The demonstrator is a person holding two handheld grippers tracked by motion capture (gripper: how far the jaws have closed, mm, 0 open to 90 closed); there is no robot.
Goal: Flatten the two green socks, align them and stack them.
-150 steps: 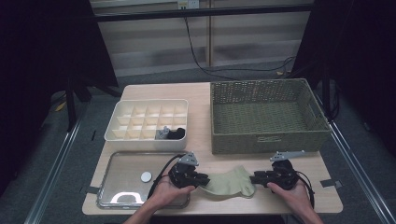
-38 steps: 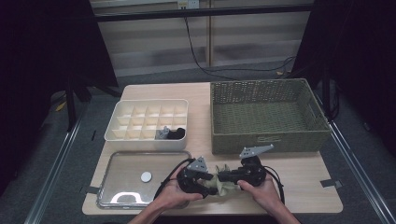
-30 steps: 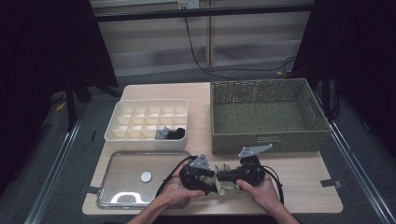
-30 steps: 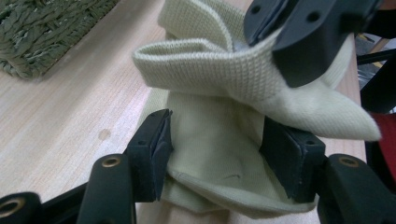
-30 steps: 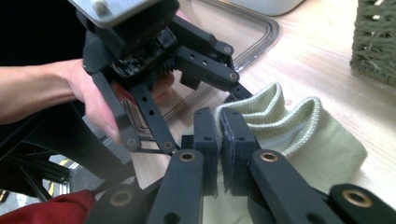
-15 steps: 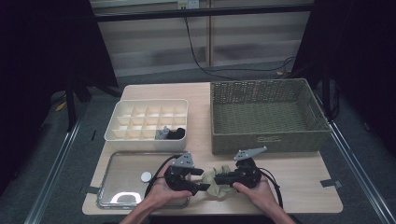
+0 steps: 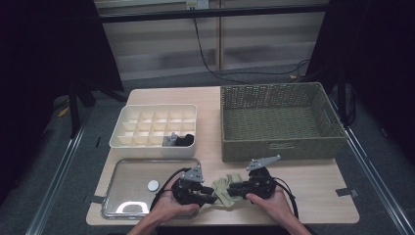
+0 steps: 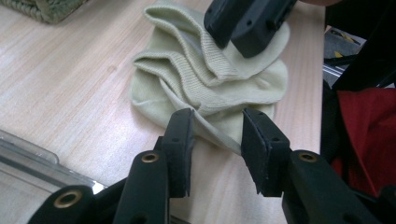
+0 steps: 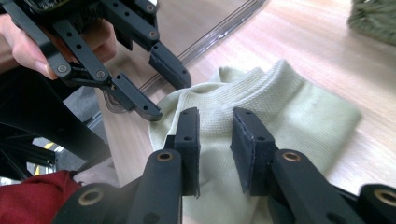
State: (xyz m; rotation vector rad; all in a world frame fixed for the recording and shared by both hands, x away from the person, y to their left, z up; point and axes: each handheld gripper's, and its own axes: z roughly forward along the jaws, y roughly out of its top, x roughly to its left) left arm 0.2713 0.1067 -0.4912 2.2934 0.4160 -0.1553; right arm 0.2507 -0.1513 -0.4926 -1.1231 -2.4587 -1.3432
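Pale green sock [image 7: 226, 188], folded into a bunched stack, lying on the table [image 7: 313, 182] just in front of the wicker basket [image 7: 279, 122], between both claws. Left gripper [image 8: 217, 133] parted and closing in, astride the sock's near fold without pinching it. Right gripper [image 9: 215, 135] easing apart above the knit, nothing clamped — likely letting the fold settle before regripping.
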